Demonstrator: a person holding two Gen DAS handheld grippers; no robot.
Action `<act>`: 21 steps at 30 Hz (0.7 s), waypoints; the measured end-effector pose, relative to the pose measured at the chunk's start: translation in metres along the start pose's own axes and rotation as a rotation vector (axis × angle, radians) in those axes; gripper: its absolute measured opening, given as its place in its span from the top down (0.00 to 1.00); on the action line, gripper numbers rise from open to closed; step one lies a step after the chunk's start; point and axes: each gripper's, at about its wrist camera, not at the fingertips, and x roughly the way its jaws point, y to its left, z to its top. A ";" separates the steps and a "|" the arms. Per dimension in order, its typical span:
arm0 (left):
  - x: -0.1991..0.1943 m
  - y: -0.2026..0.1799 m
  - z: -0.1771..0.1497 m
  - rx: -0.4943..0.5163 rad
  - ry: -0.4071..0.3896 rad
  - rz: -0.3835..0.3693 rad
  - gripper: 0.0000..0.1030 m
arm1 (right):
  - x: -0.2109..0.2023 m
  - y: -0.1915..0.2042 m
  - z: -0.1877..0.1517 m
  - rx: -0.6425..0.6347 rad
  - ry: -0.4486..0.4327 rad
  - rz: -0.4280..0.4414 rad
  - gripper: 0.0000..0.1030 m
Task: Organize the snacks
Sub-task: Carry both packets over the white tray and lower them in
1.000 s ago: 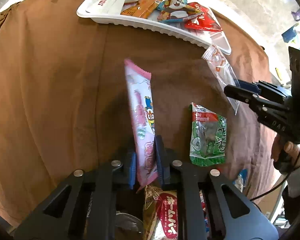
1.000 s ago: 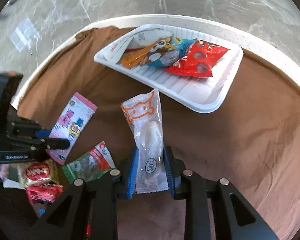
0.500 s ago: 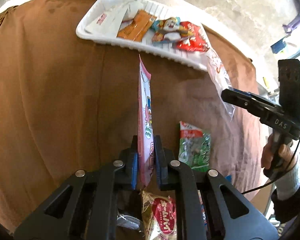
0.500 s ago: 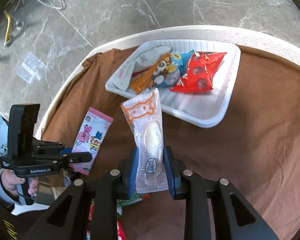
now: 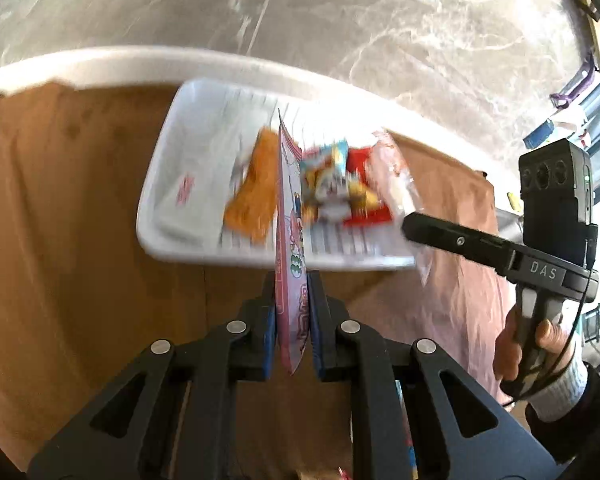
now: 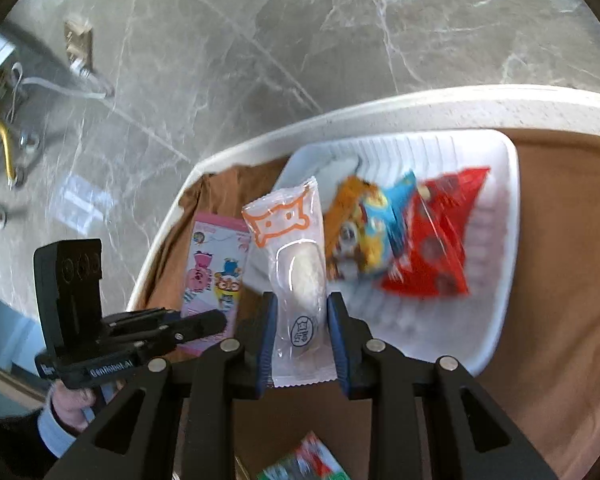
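Now both packets are raised nearer the tray [image 6: 504, 216].

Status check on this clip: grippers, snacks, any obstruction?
Left gripper shut on pink packet. Right gripper shut on clear packet. White tray ahead, part filled. No obstruction seen.

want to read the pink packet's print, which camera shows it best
The right wrist view: the pink packet faces that camera flat, cartoon print visible. The left wrist view shows it edge-on between the left gripper pads.
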 end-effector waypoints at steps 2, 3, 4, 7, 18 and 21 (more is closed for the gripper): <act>0.005 -0.001 0.013 0.024 -0.009 0.007 0.88 | 0.010 -0.002 0.013 0.028 -0.017 0.005 0.73; 0.010 -0.002 0.021 0.037 -0.008 0.008 0.88 | 0.013 -0.003 0.017 0.042 -0.023 0.009 0.73; 0.014 -0.002 0.027 0.046 -0.005 0.006 0.88 | 0.017 -0.004 0.021 0.054 -0.029 0.011 0.73; 0.030 0.003 0.046 0.057 0.008 0.004 0.88 | 0.031 -0.008 0.033 0.083 -0.036 0.003 0.73; 0.078 0.014 0.072 0.056 0.036 0.020 0.88 | 0.067 -0.017 0.055 0.114 -0.028 -0.068 0.59; 0.085 0.017 0.072 0.052 0.045 0.035 0.88 | 0.069 -0.014 0.055 0.092 -0.028 -0.079 0.55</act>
